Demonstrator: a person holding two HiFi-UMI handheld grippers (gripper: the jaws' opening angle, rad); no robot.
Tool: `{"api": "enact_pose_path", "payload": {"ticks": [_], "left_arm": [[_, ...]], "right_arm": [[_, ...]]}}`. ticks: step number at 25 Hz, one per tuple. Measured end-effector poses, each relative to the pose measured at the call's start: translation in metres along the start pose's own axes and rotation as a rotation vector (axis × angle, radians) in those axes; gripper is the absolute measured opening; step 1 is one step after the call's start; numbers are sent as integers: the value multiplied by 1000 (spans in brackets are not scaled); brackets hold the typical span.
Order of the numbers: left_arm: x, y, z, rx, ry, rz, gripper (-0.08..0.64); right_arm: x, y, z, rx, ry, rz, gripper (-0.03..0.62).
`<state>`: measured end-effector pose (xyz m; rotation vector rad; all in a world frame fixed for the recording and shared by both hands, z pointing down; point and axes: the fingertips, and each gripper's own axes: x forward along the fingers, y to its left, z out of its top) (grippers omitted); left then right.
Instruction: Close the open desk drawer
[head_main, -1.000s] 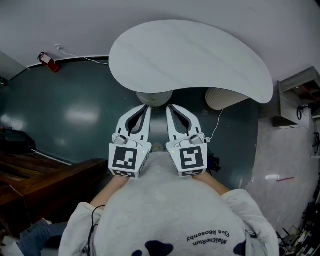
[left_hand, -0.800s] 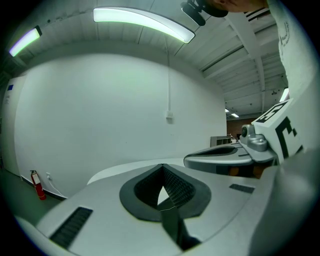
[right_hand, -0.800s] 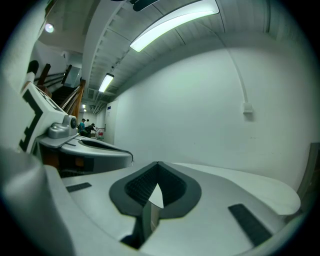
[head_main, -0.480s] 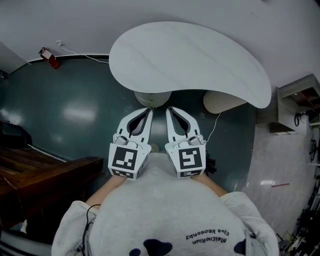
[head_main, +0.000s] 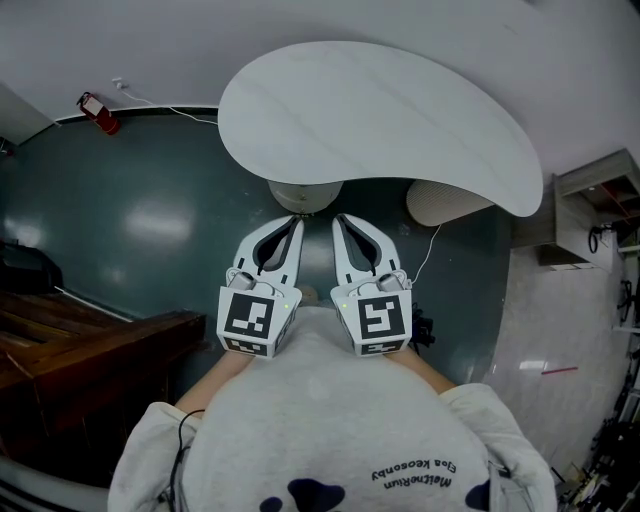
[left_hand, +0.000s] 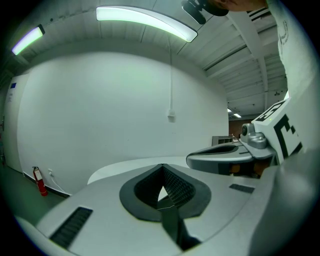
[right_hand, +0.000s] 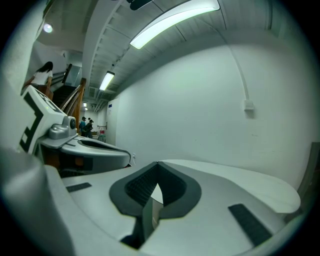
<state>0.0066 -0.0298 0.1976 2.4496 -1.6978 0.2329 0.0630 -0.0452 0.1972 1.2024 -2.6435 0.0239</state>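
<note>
No open desk drawer shows in any view. In the head view my left gripper (head_main: 293, 219) and right gripper (head_main: 341, 217) are held side by side in front of the person's grey sweatshirt, both pointing at a white kidney-shaped table (head_main: 380, 110). Each one's jaws meet at the tips with nothing between them. The left gripper (left_hand: 161, 167) sees the white table top, a bare white wall and the right gripper's body (left_hand: 235, 157) beside it. The right gripper (right_hand: 157, 165) sees the same wall and the left gripper's body (right_hand: 80, 150).
The table stands on a round pale pedestal (head_main: 305, 196) over a dark green floor. A second round pale base (head_main: 440, 198) sits to its right. A red fire extinguisher (head_main: 97, 116) lies by the wall, dark wooden furniture (head_main: 90, 350) at the left, an open cabinet (head_main: 590, 195) at the right.
The head view has shifted a little, so the room edges sit slightly differently. Both grippers keep the same pose, shut and side by side.
</note>
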Motion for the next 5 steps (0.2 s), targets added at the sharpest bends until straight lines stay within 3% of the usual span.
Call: {"api": "enact_pose_path", "payload": {"ticks": [5], "left_arm": [[-6,8,-2,6,-9,18,6]], "right_arm": [[0,6,-3,13,-2,-5,15]]}}
